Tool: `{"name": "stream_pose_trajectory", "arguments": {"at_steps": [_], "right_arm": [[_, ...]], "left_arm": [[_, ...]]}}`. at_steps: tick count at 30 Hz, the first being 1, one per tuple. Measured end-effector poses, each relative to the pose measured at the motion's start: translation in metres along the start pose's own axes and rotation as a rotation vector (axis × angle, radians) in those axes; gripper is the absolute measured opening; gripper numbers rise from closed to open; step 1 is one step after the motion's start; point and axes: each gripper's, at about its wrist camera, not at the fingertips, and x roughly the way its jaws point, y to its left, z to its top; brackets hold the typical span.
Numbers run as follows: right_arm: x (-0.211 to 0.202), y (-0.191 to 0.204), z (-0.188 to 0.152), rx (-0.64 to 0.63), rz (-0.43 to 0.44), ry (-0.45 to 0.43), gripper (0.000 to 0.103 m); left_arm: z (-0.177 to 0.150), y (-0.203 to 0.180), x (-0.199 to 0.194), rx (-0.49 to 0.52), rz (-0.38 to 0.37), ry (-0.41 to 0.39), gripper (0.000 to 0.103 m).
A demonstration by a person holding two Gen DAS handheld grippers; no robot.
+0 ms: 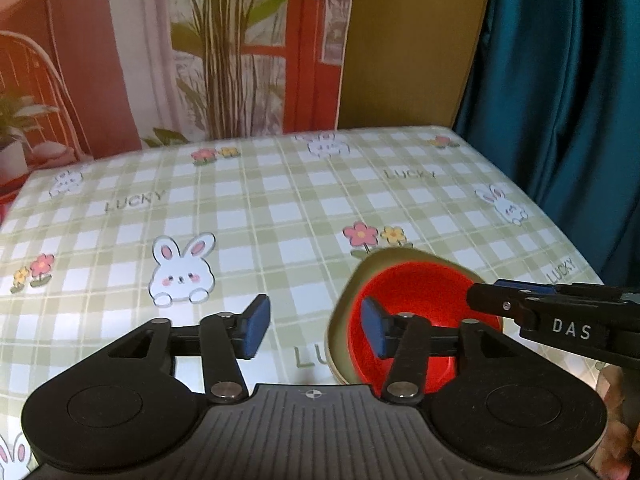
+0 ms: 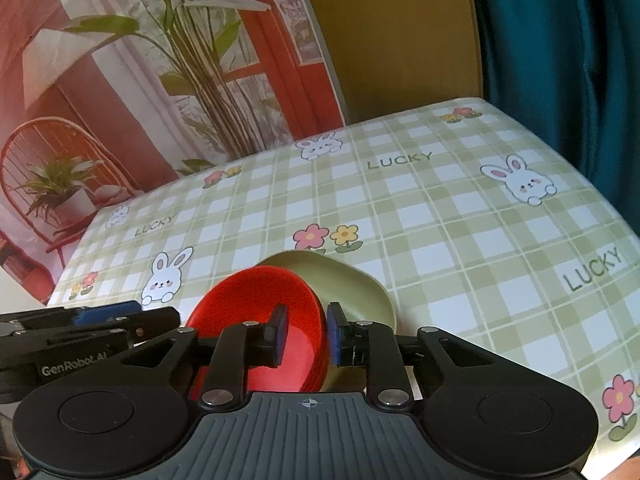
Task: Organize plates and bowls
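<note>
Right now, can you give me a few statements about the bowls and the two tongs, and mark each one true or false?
1. The glossy red bowl sits inside the pale green dish. True.
2. The left tongs are clamped on the red bowl. False: they are open, one finger over the bowl.
3. The right tongs have the red bowl's rim between their fingers. True.
4. The checked bunny tablecloth is blue. False: it is green and white.
</note>
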Motion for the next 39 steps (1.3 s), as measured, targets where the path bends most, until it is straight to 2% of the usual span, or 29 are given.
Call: {"name": "stream_pose_trajectory", "arguments": {"at_steps": [2,4,5,11,27,34,37,39], "right_arm": [[-0.003,0.003,0.002,-0.022,-0.005,-0.013,0.024],[-0.007,0.007,0.004,-0.047,-0.016,-0.029,0.029],[-0.008,0.008,0.005,-0.056,-0.020,-0.035,0.031],[-0.009,0.012,0.006,-0.061,-0.005,-0.032,0.031],[-0.007,0.015,0.005,-0.073,-0.018,-0.039,0.032],[-0.022,0.029,0.019,-0.137,-0.022,-0.111,0.039],[-0.035,0.038,0.032,-0.176,-0.024,-0.167,0.045],[-0.045,0.045,0.041,-0.197,-0.019,-0.209,0.054]], "left_arm": [[0.001,0.004,-0.004,-0.001,0.012,-0.022,0.063],[0.001,0.007,-0.006,-0.009,0.018,-0.031,0.066],[0.001,0.009,-0.006,-0.017,0.018,-0.033,0.066],[-0.001,0.015,-0.004,-0.045,0.025,-0.022,0.066],[0.003,0.020,-0.015,-0.060,0.047,-0.071,0.067],[0.020,0.029,-0.045,-0.070,0.084,-0.172,0.076],[0.031,0.035,-0.065,-0.078,0.112,-0.234,0.079],[0.038,0.039,-0.080,-0.080,0.134,-0.278,0.081]]}}
